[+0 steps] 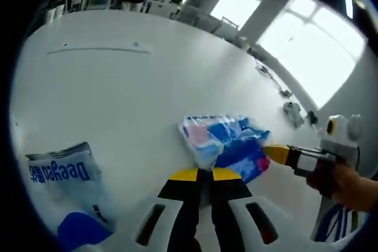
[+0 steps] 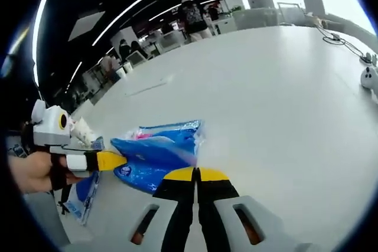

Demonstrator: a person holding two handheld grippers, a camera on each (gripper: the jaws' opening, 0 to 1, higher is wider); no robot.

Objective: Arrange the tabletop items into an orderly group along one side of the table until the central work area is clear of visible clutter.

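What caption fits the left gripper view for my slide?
Two grippers, left and right, pinch opposite edges of a blue packet on a white table.

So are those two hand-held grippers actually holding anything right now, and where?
Yes, both pinch one blue plastic packet: the left hand-held gripper grips its near edge, and the right hand-held gripper grips the opposite edge, with jaws closed on the crinkled wrapper.

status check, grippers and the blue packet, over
Left gripper shut on blue packet. Right gripper shut on its other edge. White packet lies apart. Table otherwise bare nearby.
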